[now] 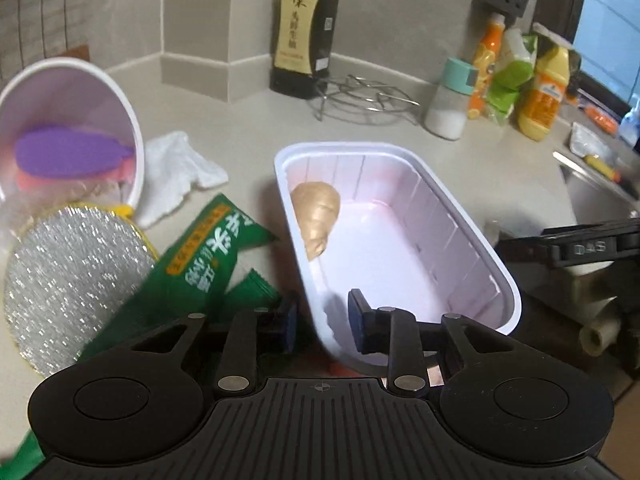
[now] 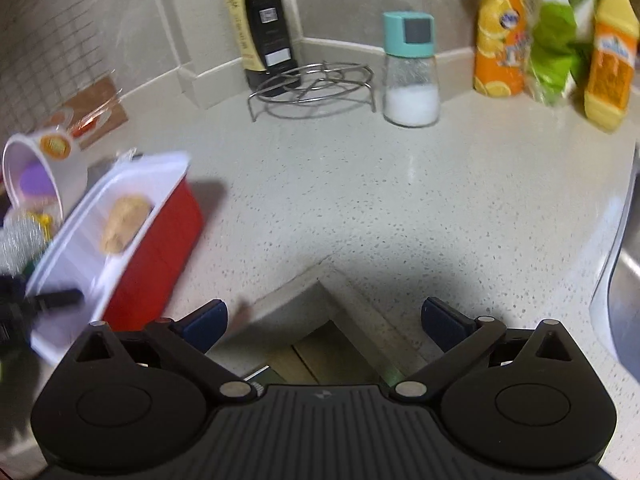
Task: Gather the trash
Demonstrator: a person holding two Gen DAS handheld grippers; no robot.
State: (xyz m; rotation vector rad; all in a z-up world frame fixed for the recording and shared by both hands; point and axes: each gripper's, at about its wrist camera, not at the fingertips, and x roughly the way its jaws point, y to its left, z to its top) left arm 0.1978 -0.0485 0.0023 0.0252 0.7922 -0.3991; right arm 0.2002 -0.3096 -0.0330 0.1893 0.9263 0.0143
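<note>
A white tray [image 1: 380,256] with a red outside sits tilted on the counter and holds a brown crumpled lump [image 1: 316,216]. My left gripper [image 1: 322,318] straddles the tray's near wall, one pad inside and one outside, shut on it. To its left lie a green wrapper [image 1: 208,256], a round silver foil lid [image 1: 76,284], a crumpled white tissue [image 1: 176,172] and a tipped white cup [image 1: 72,92] with a purple piece inside. My right gripper [image 2: 324,324] hangs open and empty over the counter's front notch, to the right of the tray [image 2: 160,160].
Along the back wall stand a dark bottle [image 2: 268,28], a wire trivet [image 2: 316,88], a salt shaker [image 2: 410,80] and orange and yellow bottles [image 2: 500,40]. A steel sink [image 2: 624,300] lies at the right. Bare speckled counter [image 2: 360,200] spreads ahead of the right gripper.
</note>
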